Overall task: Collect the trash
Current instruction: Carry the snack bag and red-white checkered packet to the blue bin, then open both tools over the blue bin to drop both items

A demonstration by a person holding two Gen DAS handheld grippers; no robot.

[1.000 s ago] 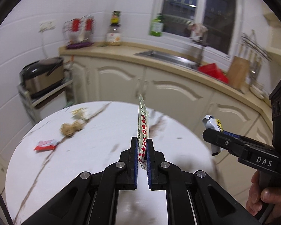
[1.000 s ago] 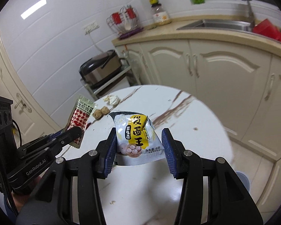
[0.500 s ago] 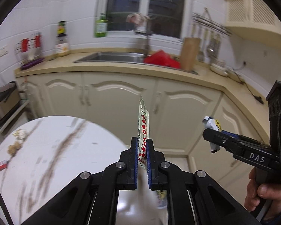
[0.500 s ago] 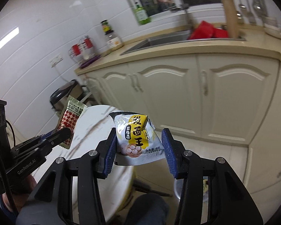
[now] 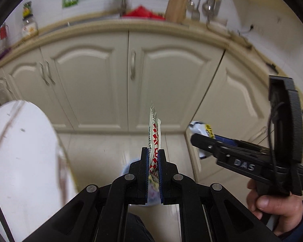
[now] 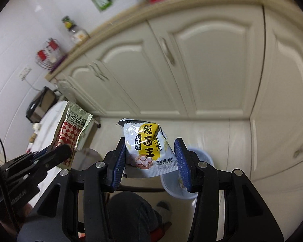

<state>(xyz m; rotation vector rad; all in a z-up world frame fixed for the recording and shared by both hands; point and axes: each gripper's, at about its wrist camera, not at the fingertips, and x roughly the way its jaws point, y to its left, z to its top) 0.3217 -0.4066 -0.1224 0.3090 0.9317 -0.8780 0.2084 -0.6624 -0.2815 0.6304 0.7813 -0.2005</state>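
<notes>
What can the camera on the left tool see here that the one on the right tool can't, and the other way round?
Only the left wrist view shows the person's hand gripping the right tool and the hanging metal utensils.

Only the right wrist view shows the pale blue plastic bin on the floor clearly, and the printed face of the yellow-and-white snack packet.

Both show the red-checked green-topped wrapper, the cream cabinet doors and the white marble table.

The left tool [image 5: 153, 155] pinches a red-checked wrapper [image 5: 154, 135] edge-on between its blue pads, the packet standing upright above the floor. To its right, the right tool [image 5: 200, 141], held in a hand [image 5: 276, 207], grips a white and yellow packet [image 5: 202, 128]. The white tabletop [image 5: 20, 151] sits at left before cream cabinet doors [image 5: 131, 74]
</notes>
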